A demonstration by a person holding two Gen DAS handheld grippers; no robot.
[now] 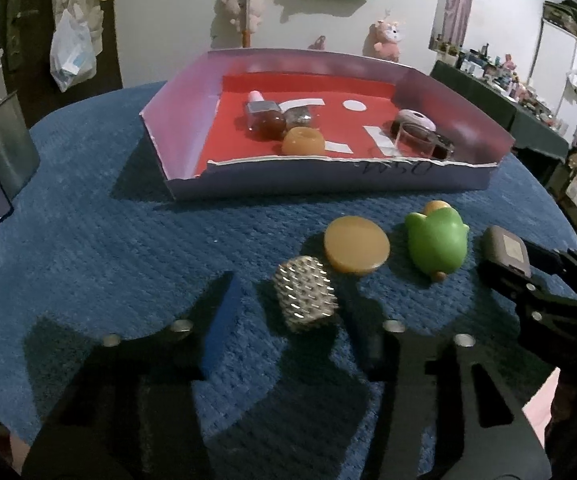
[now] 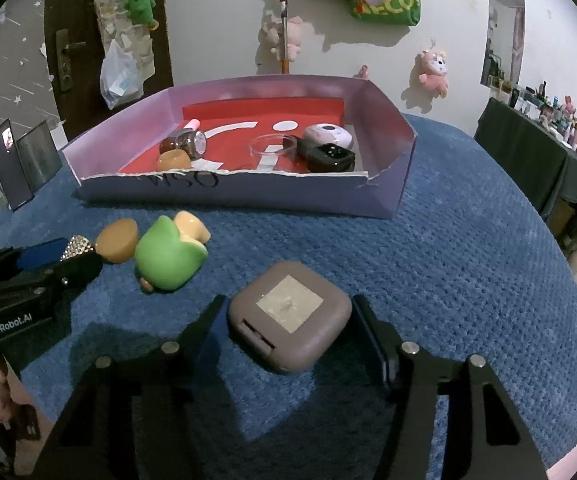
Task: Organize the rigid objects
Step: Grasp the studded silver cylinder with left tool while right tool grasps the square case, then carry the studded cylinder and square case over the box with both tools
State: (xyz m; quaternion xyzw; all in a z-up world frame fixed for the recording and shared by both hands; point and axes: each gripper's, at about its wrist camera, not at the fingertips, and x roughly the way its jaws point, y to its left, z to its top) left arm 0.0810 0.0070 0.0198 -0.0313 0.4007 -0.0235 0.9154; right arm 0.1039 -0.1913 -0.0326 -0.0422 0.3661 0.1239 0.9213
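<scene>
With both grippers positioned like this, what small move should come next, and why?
Probably close the right gripper on the grey square case: its open fingers already flank the case on the blue cloth, while the tray holds other items.

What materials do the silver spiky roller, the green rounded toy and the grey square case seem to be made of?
Silver spiky roller: probably metal; its studs give sharp bright glints. Green rounded toy: likely smooth plastic or rubber; soft, even sheen, no seams visible. Grey square case with rounded corners: apparently matte plastic, dull surface, with a paler square patch on top.
</scene>
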